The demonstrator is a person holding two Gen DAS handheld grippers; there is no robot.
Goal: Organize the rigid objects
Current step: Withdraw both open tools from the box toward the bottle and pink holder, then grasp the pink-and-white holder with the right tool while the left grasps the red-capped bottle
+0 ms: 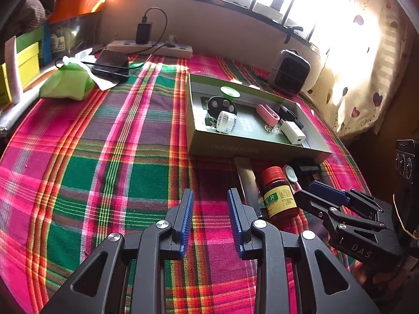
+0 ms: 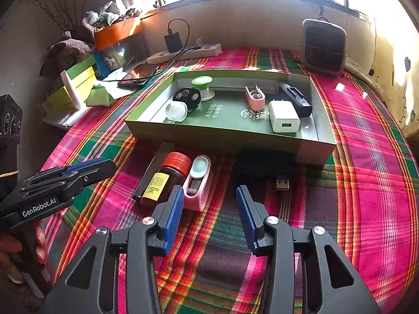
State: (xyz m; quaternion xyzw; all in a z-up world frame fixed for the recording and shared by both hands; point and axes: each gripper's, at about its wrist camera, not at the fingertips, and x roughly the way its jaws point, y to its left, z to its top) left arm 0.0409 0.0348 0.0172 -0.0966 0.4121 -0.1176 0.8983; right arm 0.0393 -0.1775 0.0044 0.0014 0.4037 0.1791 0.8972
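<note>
Nearest the viewer, the left gripper (image 1: 210, 218) and the right gripper (image 2: 209, 214) both hover over the plaid cloth (image 1: 104, 157) with fingers parted and nothing between them.

Just beyond them, still outside the box, lies a cluster of items: a brown pill bottle (image 2: 167, 178) with a red cap lying on its side, a pink holder (image 2: 197, 183) touching it on the right, a flat dark strip (image 2: 154, 167) on its left, and a black USB device (image 2: 264, 166) against the box's near wall.

Farther off, the green box (image 2: 220, 136) already holds a white charger (image 2: 284, 116), a pink clip (image 2: 255, 98), a black block (image 2: 297, 99), a black disc (image 2: 187, 98), a clear cap (image 2: 176, 111) and a green spool (image 2: 203, 85). By this reckoning, the sorting is well past halfway, with four pieces left.

The right wrist view shows the USB device's plug and the pink holder in full; the left wrist view hides them partly behind the bottle and the right gripper.
</note>
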